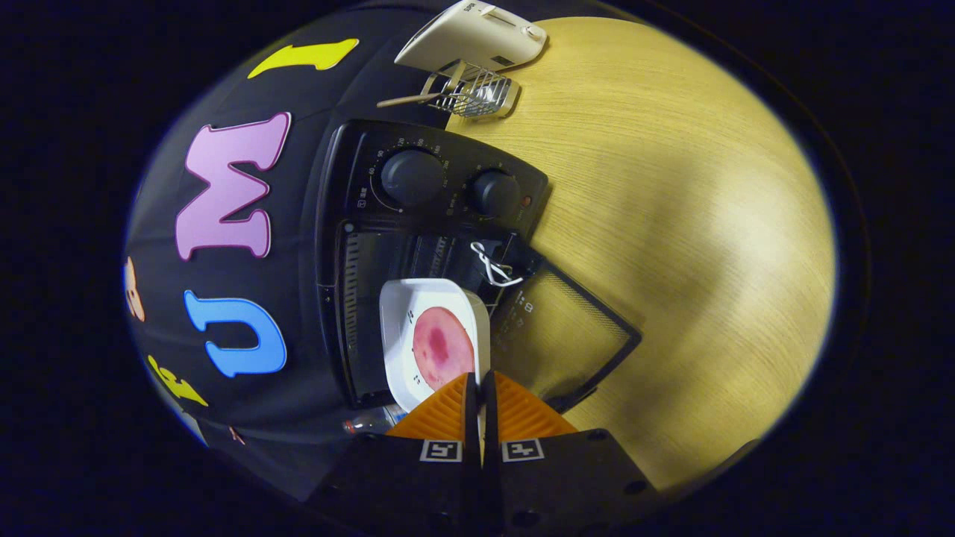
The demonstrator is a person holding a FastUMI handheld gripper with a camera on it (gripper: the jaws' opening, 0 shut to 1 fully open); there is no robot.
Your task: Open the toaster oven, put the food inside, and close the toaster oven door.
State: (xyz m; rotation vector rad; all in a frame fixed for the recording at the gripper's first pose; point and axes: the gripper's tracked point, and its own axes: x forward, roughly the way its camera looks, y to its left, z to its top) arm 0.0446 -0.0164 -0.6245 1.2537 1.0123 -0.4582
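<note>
- Tongs (478,384) are pinched tight on the near rim of the white plate (433,339), orange fingers (440,414) nearly touching with just the plate edge between them. Gripping the rim makes sense, since that's the only thin bit to grab.
- On the plate sits the food, a round pink slice (443,348), looks like ham or salami, hard to say which.
- Whole view is rolled sideways, so the toaster oven (418,253) looks tipped over. Its glass door (567,335) is already swung open and lies flat out over the wooden worktop (671,224), which leaves the mouth free.
- Plate is right at the opening, far end partly inside, near end out with the tongs. I'd guess we're mid-insert: push it deeper, let go, then shut the door.
- Beyond the oven: a wire rack (466,89) and a white toaster (477,37), both out of the way.
</note>
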